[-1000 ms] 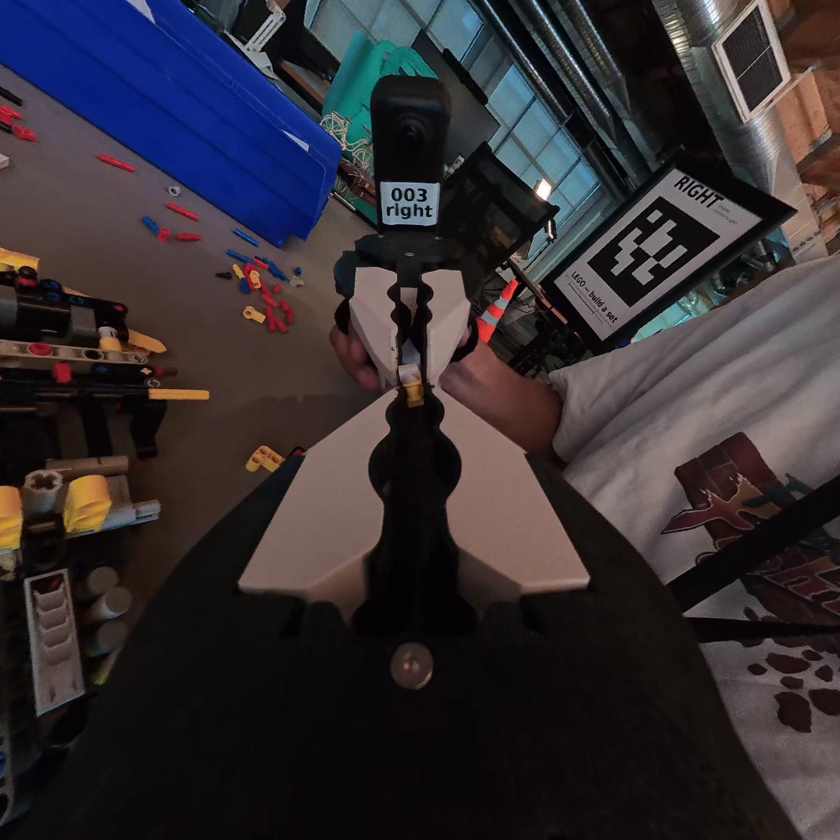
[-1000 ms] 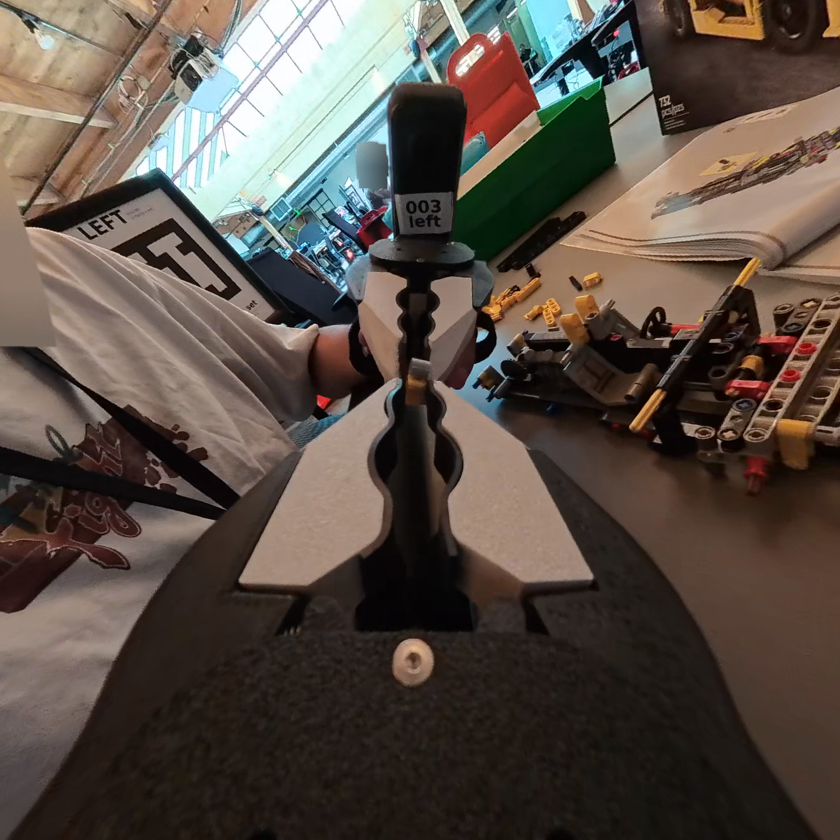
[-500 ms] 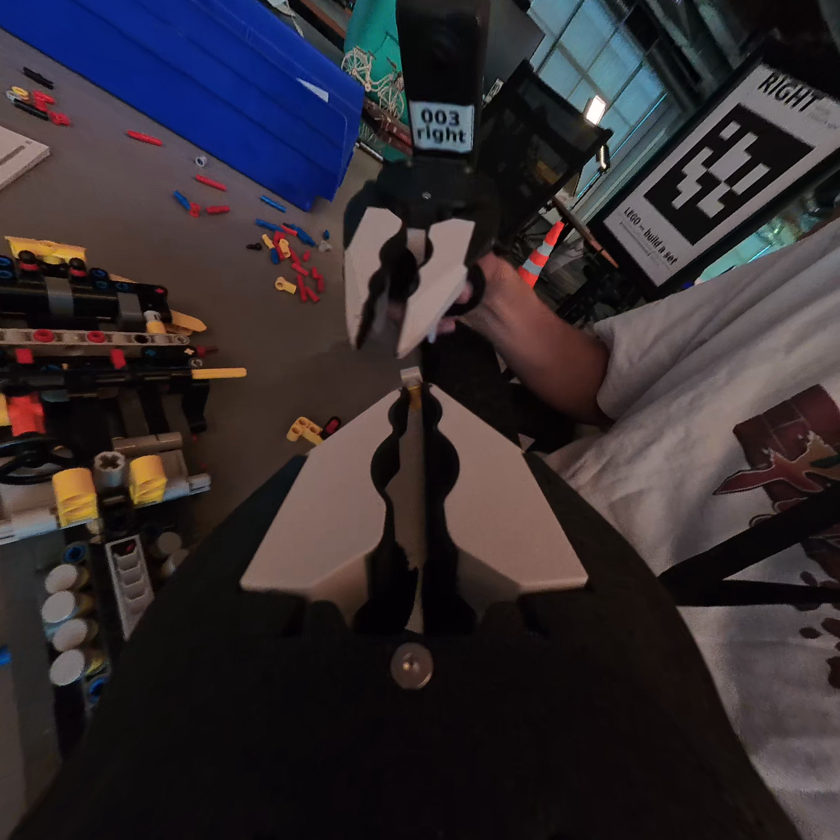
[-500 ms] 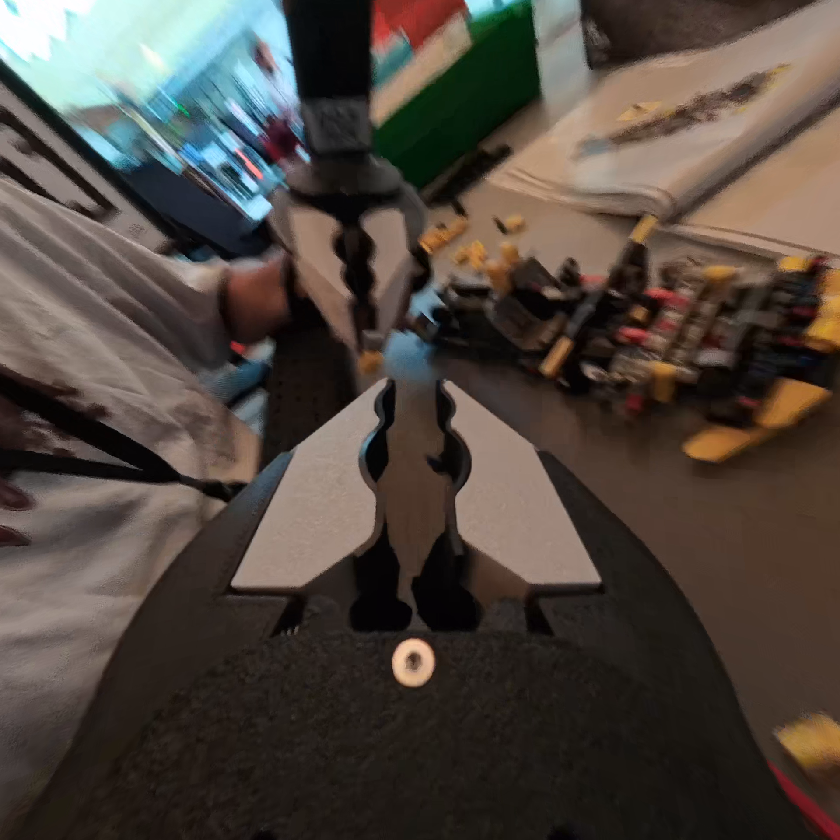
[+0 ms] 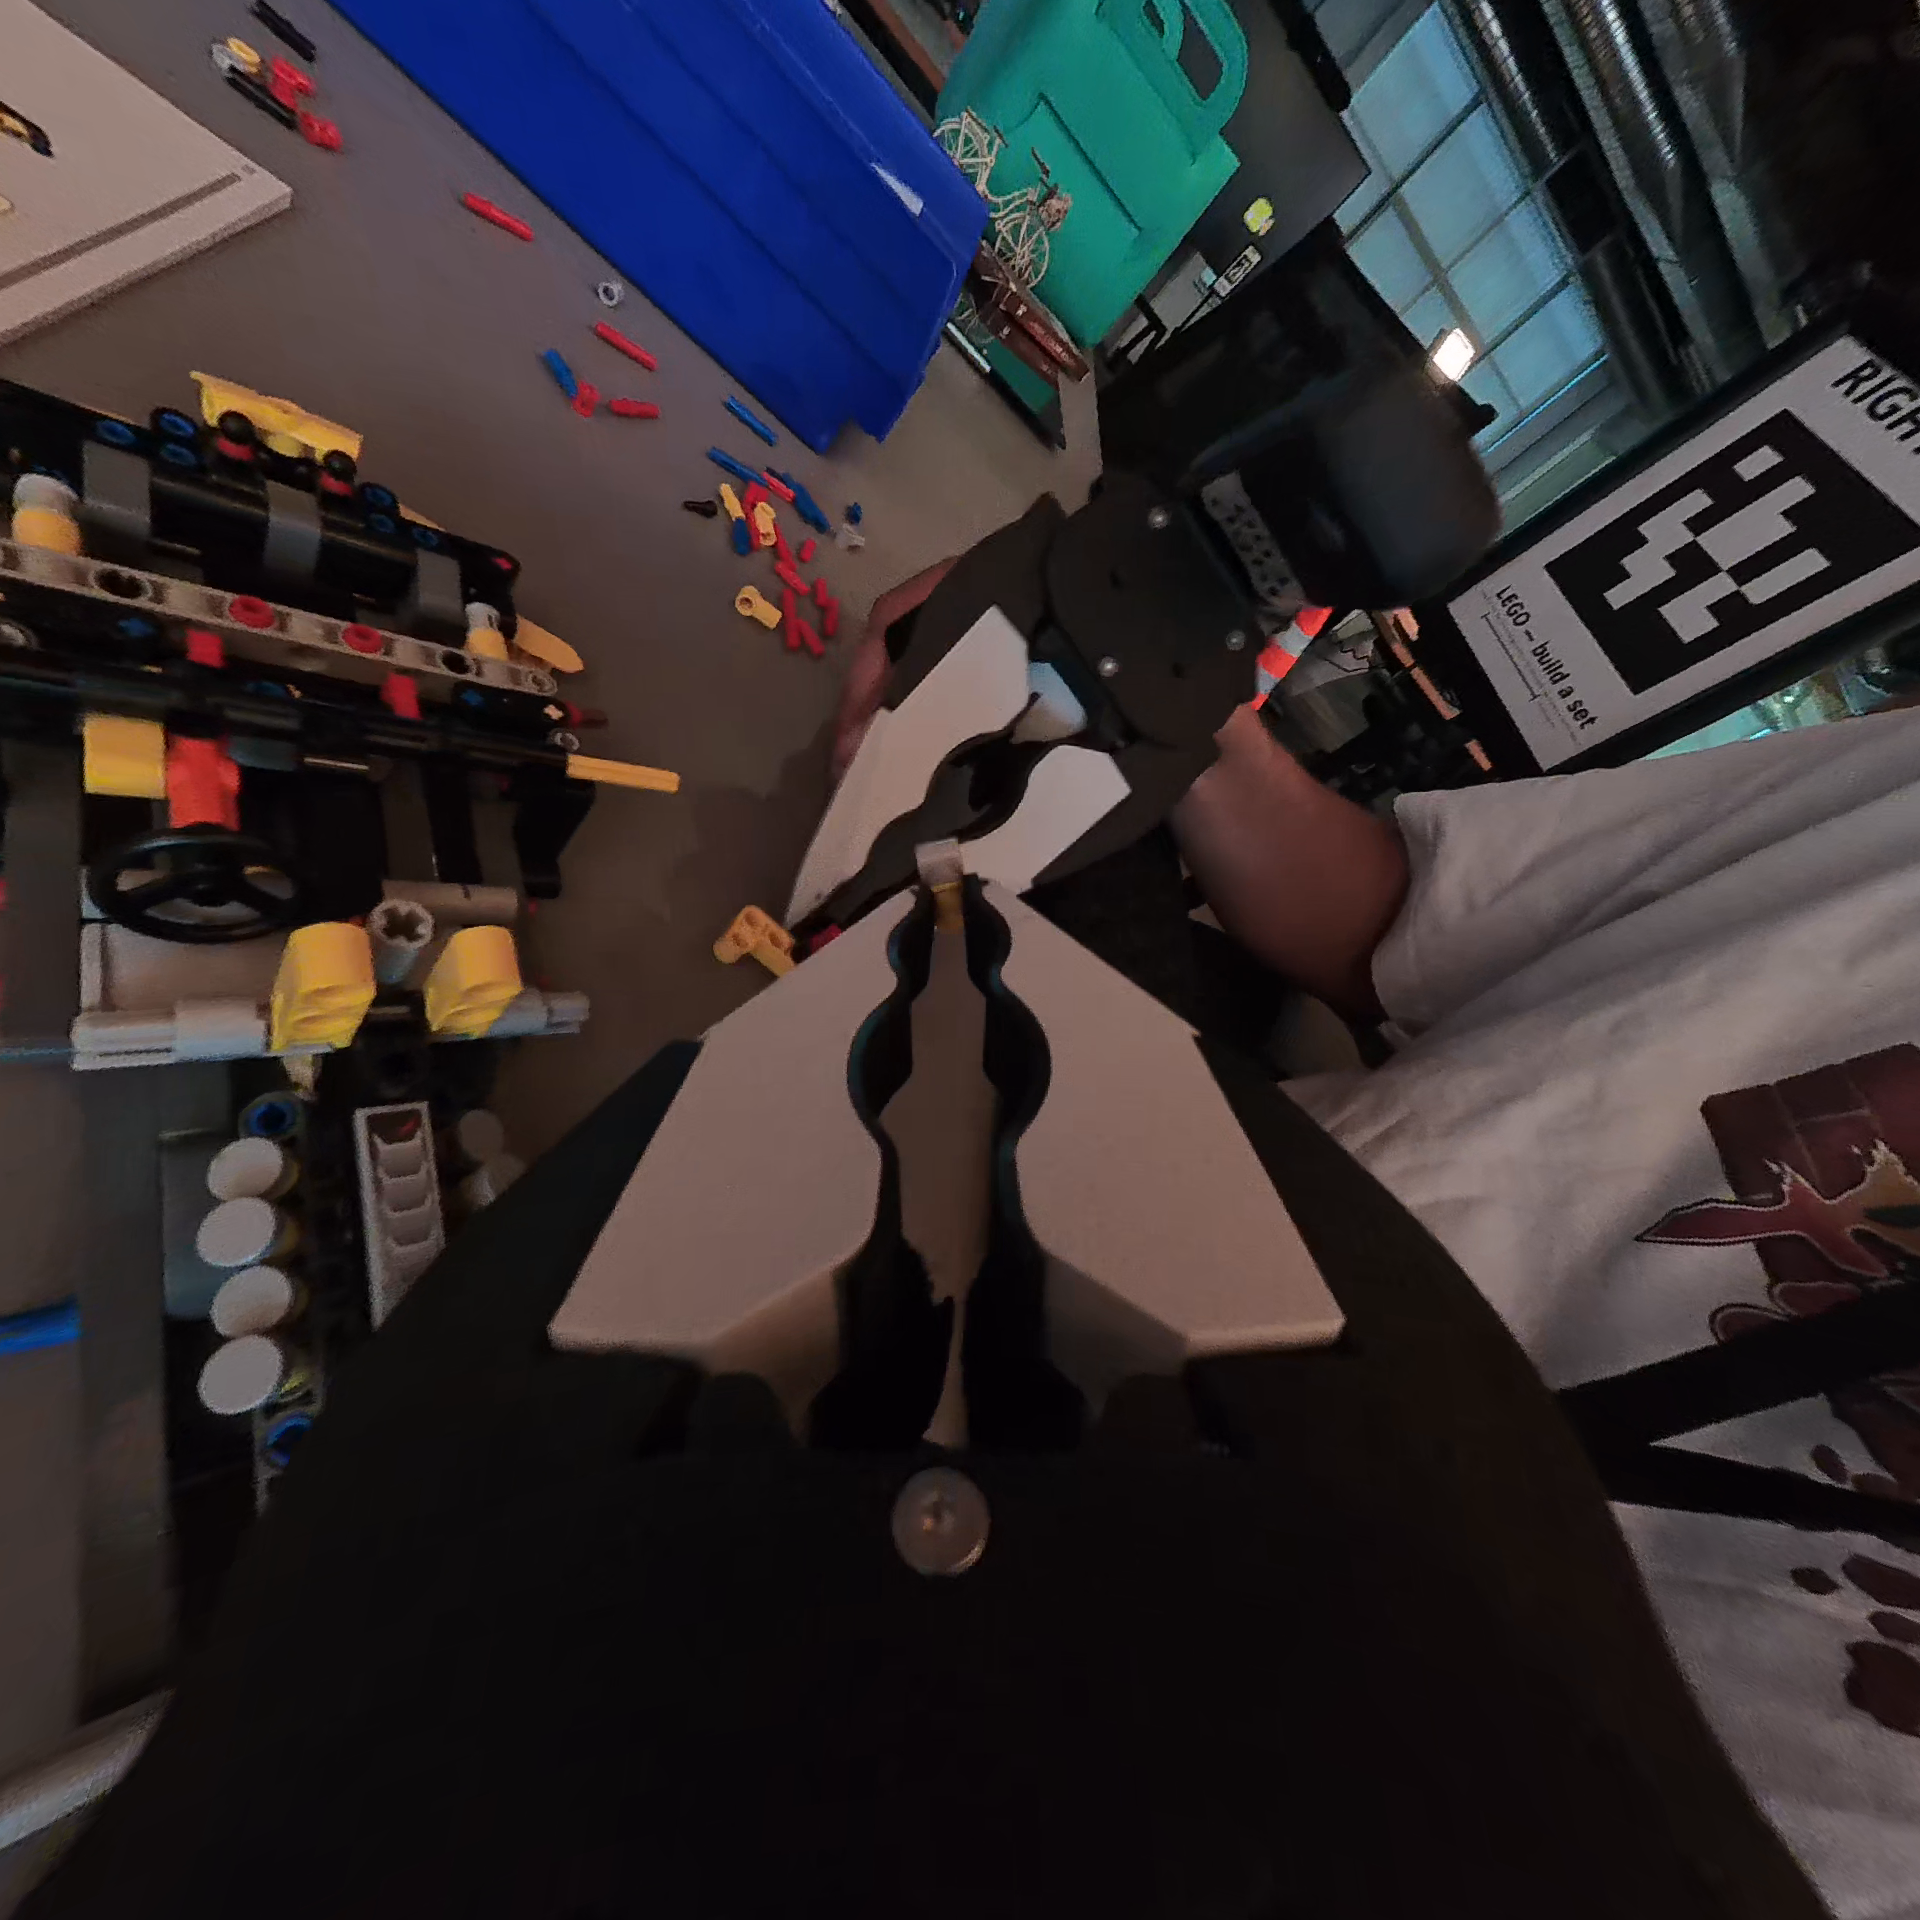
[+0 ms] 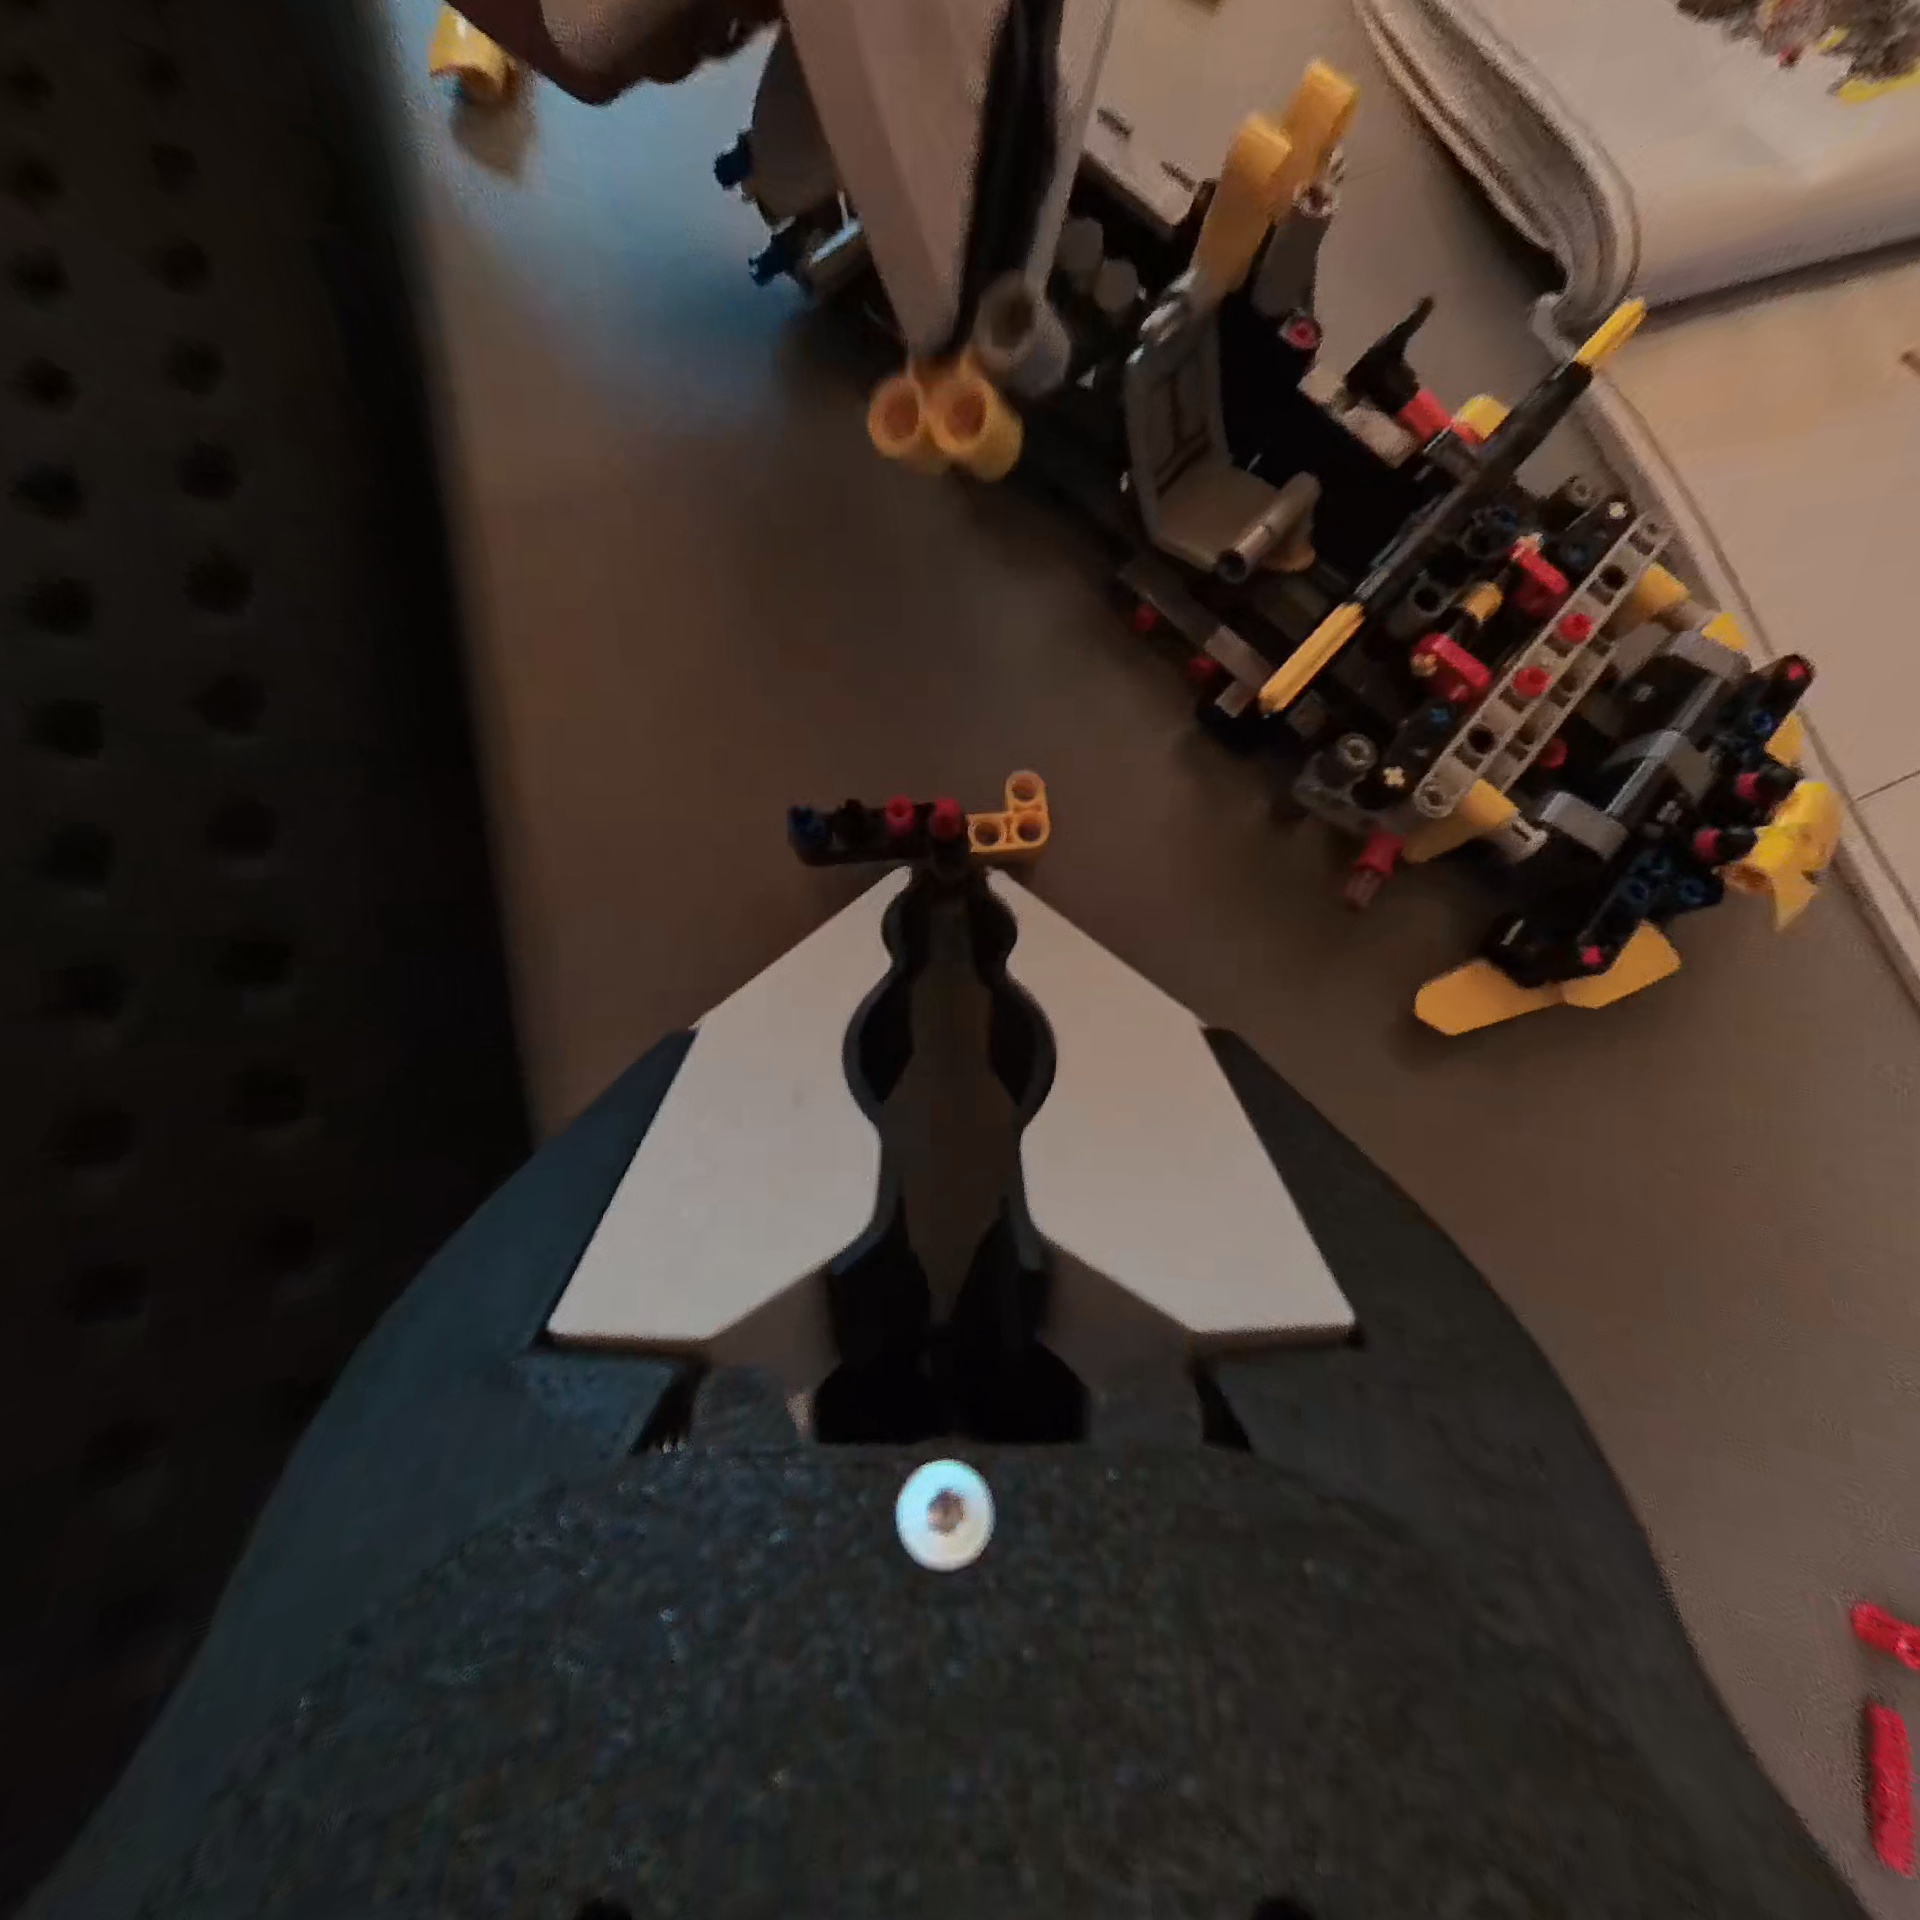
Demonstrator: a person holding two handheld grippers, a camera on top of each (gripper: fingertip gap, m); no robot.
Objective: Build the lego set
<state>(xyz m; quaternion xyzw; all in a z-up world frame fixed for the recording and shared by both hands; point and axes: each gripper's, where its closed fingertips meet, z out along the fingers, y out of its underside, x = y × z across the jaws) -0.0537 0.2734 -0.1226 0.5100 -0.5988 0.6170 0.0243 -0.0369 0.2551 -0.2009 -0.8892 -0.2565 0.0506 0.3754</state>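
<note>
Left wrist view: left gripper (image 5: 948, 896) pinches small yellow-grey piece (image 5: 943, 881). Right gripper (image 6: 948, 871) fingers narrow, tips at black beam (image 6: 883, 831) on table (image 6: 727, 644); half-built model (image 6: 1455, 623) nearby.

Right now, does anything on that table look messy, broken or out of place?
Nothing looks broken. Loose red and blue pins lie scattered on the grey table near the blue bin, and a black beam with a yellow corner piece sits apart from the half-built model. Ordinary mid-build clutter.

Industrial workshop loft: exposed ducts (image 5: 1662, 156), big windows (image 5: 1455, 239), blue parts bins (image 5: 727, 208).
</note>
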